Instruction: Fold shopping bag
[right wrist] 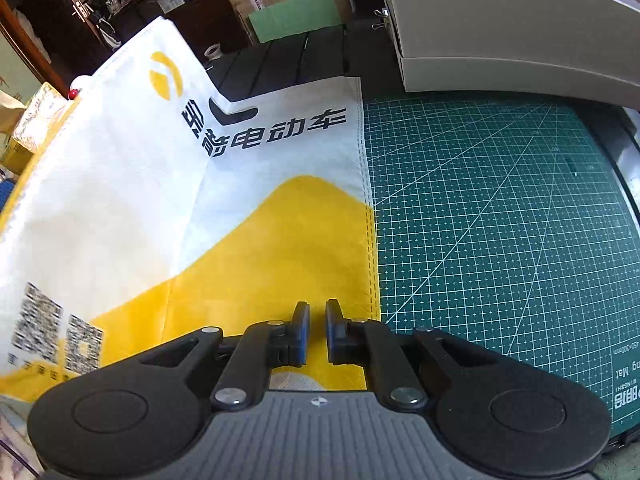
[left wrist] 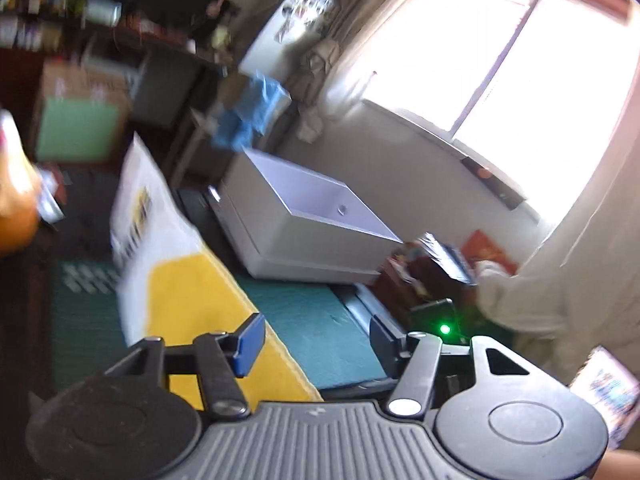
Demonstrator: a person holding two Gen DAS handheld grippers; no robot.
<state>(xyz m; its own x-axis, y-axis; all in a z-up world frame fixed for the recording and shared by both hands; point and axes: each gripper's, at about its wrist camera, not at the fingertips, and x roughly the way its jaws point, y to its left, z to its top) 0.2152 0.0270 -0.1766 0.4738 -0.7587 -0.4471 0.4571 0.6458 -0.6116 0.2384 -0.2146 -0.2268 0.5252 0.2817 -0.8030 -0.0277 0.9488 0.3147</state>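
The white and yellow shopping bag [right wrist: 168, 200] with black print lies partly on the green cutting mat [right wrist: 500, 220]; its left half stands raised and folded up. My right gripper [right wrist: 317, 330] rests low on the bag's yellow near edge, jaws nearly closed with a narrow gap; whether fabric is pinched I cannot tell. In the blurred left wrist view the bag [left wrist: 176, 280] lies at the left, and my left gripper [left wrist: 316, 340] is wide open and empty above the mat [left wrist: 320, 332], beside the bag's right edge.
A white open box [right wrist: 500, 40] stands at the far edge of the mat; it also shows in the left wrist view [left wrist: 304, 224]. Cardboard boxes and a green sheet [right wrist: 296, 20] stand behind the dark table. A bright window [left wrist: 500, 60] is at the right.
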